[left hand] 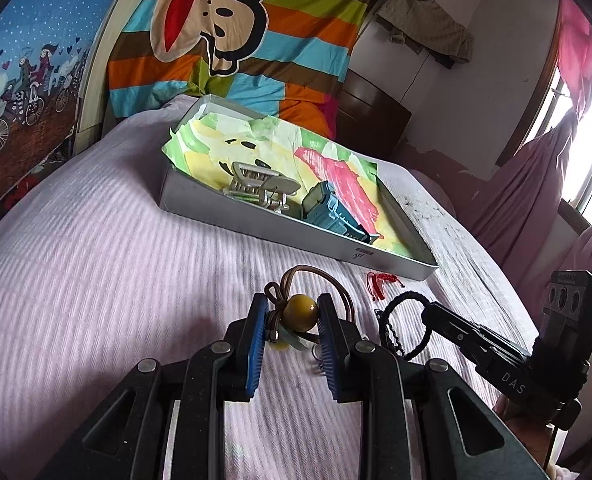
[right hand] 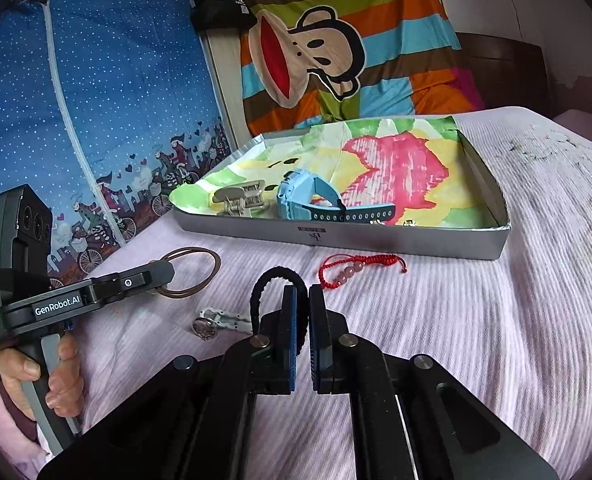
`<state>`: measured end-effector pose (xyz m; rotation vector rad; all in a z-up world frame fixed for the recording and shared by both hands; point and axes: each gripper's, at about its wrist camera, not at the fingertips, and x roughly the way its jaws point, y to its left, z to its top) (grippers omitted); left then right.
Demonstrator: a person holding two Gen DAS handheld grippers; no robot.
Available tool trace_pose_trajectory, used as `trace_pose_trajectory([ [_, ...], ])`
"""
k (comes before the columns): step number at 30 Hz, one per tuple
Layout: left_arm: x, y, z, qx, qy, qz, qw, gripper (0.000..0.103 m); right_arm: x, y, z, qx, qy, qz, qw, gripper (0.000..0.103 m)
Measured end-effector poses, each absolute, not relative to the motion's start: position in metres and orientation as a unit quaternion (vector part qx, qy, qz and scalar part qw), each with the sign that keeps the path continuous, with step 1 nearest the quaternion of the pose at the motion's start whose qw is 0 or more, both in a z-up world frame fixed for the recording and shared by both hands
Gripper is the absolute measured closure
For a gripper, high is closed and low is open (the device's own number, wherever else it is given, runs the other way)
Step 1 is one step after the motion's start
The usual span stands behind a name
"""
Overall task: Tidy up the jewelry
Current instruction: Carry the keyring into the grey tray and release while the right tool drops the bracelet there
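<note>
Left hand-held gripper (left hand: 289, 322) clamped on light, limp cord necklace (left hand: 300, 308) at hard bead; right hand-held gripper (right hand: 303, 334) pinches soft black bracelet (right hand: 269, 280).

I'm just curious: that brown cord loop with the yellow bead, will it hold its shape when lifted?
Probably not. The brown cord lies in a slack, thin loop on the bedspread, so it should droop. The yellow bead between the left hand-held gripper pads looks round and glossy, so it may slip or roll.
</note>
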<state>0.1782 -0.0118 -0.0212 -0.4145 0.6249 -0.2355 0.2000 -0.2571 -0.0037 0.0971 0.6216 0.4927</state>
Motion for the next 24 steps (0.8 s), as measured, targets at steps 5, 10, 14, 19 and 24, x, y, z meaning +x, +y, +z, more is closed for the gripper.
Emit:
trace_pose_trajectory([
  [5,0.179,-0.012,-0.008,-0.203,0.293,-0.110,0.928,0.080,0.196,-0.259,0.009,0.059,0.284,0.258,0.922,0.098],
  [10,0.181,-0.013,0.002,-0.207,0.283,-0.109,0.930,0.080,0.193,-0.265,0.018,0.079,0.268,0.270,0.921,0.098],
  [14,0.185,-0.015,0.007,-0.198,0.279,-0.100,0.934,0.080,0.193,-0.268,0.022,0.088,0.255,0.258,0.928,0.098],
  [19,0.199,-0.017,0.014,-0.193,0.275,-0.080,0.938,0.080,0.212,-0.273,0.025,0.107,0.235,0.223,0.940,0.098],
  [24,0.226,-0.024,0.022,-0.174,0.272,-0.058,0.945,0.080,0.235,-0.280,0.033,0.108,0.202,0.184,0.956,0.098],
])
